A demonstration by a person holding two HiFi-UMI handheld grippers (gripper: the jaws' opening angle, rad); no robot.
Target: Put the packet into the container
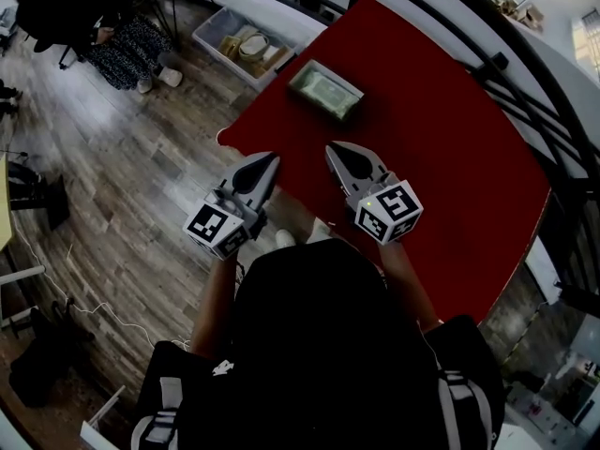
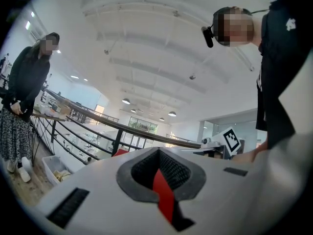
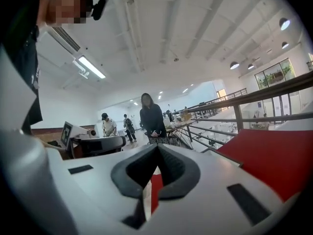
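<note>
The left gripper (image 1: 270, 160) and right gripper (image 1: 334, 150) are both closed on nothing, side by side over the red table's (image 1: 450, 157) near edge. At their 12 o'clock, the packet (image 1: 323, 87) lies inside the clear container (image 1: 343, 111).

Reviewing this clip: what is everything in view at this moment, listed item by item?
table: one, red, centre and right of the head view
container: one, pale with greenish contents, on the table's far part
crate: one, white, on the floor beyond the table
railing: one, black, along the table's far side
floor: grey wood, left of the table
bystanders: at least three; one in dark clothes standing nearest, others farther back
left gripper: one, white and grey, over the table's near edge, jaws shut, empty
right gripper: one, white and grey, beside the left one, jaws shut, empty
</note>
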